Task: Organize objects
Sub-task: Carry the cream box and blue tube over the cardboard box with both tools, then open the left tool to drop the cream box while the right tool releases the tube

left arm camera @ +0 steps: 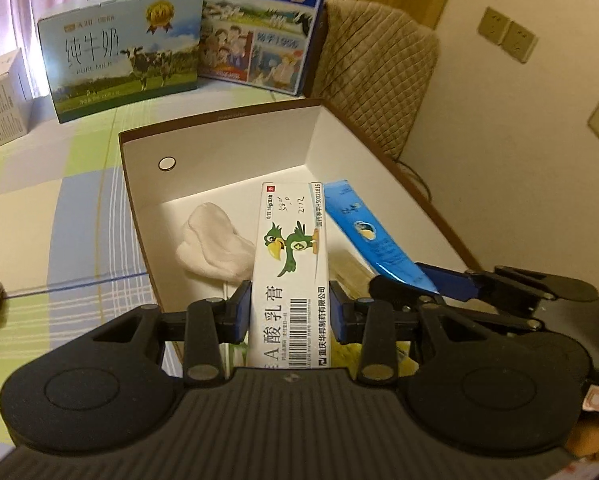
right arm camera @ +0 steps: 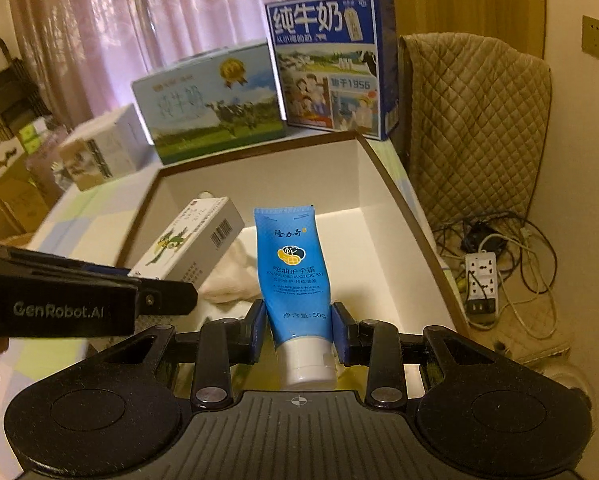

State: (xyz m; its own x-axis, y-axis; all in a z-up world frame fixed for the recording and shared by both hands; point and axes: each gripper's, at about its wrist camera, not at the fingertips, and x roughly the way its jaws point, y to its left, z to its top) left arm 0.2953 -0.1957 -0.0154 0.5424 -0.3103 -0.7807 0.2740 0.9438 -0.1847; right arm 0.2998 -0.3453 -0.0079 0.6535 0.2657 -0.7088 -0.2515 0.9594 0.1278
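Spreading under everything, a checked tablecloth [left arm camera: 51, 216] carries two milk cartons [left arm camera: 127, 48] at the back and an open white-lined box [left arm camera: 227, 148], where a white cloth [left arm camera: 211, 240] already lies. Above the box, an ointment carton [left arm camera: 289, 256] is pinched lengthwise by the left gripper [left arm camera: 290, 312], and a blue hand cream tube [right arm camera: 295, 268] is clamped near its cap by the right gripper [right arm camera: 299, 332]. The depositing step appears to be in hand. Next, both items would likely need lowering to the box floor beside the cloth, then releasing.
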